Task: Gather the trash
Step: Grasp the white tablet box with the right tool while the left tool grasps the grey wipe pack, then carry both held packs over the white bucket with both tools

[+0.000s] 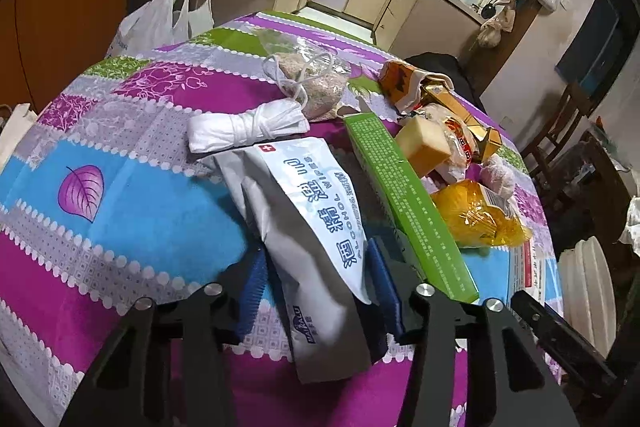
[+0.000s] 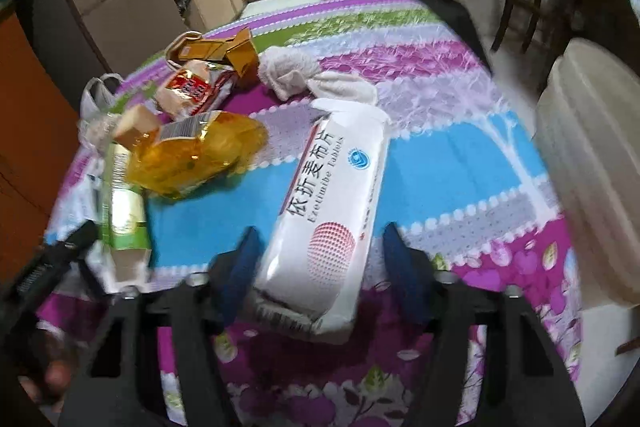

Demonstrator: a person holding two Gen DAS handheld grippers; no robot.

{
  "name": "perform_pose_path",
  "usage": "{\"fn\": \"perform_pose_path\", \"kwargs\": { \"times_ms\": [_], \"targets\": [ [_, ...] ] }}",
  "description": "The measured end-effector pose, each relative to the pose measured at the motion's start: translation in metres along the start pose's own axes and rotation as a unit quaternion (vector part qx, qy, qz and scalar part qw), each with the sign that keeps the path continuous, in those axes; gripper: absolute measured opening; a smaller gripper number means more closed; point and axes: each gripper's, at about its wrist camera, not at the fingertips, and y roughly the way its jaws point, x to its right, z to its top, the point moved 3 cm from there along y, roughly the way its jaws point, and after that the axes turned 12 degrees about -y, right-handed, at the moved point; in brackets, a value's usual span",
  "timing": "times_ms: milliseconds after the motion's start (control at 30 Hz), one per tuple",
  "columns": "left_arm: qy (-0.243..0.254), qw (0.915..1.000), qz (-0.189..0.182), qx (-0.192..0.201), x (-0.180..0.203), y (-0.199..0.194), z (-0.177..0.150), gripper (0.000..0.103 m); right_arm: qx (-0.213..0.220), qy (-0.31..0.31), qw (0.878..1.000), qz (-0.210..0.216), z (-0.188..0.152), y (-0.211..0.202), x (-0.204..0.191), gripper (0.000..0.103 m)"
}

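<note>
In the left wrist view my left gripper (image 1: 316,287) stands open around the near end of a white alcohol wipes pack (image 1: 308,223) that lies on the patterned tablecloth (image 1: 120,211); the blue pads flank it with gaps. In the right wrist view my right gripper (image 2: 320,267) is open around a white tablet box (image 2: 328,223) with Chinese print, also lying on the cloth. A green box (image 1: 404,203), a yellow plastic wrapper (image 1: 476,215), snack wrappers (image 1: 452,139) and a tied white bag (image 1: 244,127) lie further on.
A white bin (image 2: 592,163) stands beside the table at the right, also in the left wrist view (image 1: 588,291). A white carrier bag (image 1: 164,19) hangs past the far left edge. A clear bag of grain (image 1: 308,79), crumpled tissues (image 2: 304,71) and a gold box (image 2: 224,51) lie farther back. Chairs stand at right.
</note>
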Motion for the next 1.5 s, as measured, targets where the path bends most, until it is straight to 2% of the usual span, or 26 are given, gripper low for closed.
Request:
{"fn": "perform_pose_path", "kwargs": {
  "times_ms": [233, 367, 633, 833, 1033, 1200, 1500],
  "targets": [
    [0.008, 0.9999, -0.012, -0.007, -0.007, -0.006, -0.004, 0.037, 0.018, -0.007, 1.000, 0.011, -0.004, -0.001, 0.003, 0.043],
    [0.011, 0.9998, -0.007, -0.011, -0.017, -0.018, -0.007, 0.035, 0.036, -0.025, 0.999, 0.020, -0.008, -0.017, -0.004, 0.043],
    [0.053, 0.9980, 0.007, 0.034, -0.018, -0.060, -0.009, 0.035, 0.073, -0.071, 0.993, 0.063, -0.008, -0.059, -0.026, 0.043],
    [0.091, 0.9941, -0.018, 0.056, 0.015, -0.078, -0.008, 0.035, 0.085, -0.090, 0.988, 0.090, -0.005, -0.073, -0.040, 0.043],
    [0.121, 0.9901, -0.050, 0.052, 0.054, -0.081, -0.004, 0.035, 0.103, -0.094, 0.985, 0.099, 0.004, -0.093, -0.032, 0.043],
    [0.171, 0.9807, -0.080, 0.051, 0.103, -0.082, -0.008, 0.035, 0.123, -0.083, 0.985, 0.093, 0.014, -0.115, -0.007, 0.043],
    [0.226, 0.9643, -0.135, 0.029, 0.183, -0.078, -0.030, 0.035, 0.158, -0.039, 0.985, 0.051, 0.022, -0.150, 0.056, 0.043]
  ]
}}
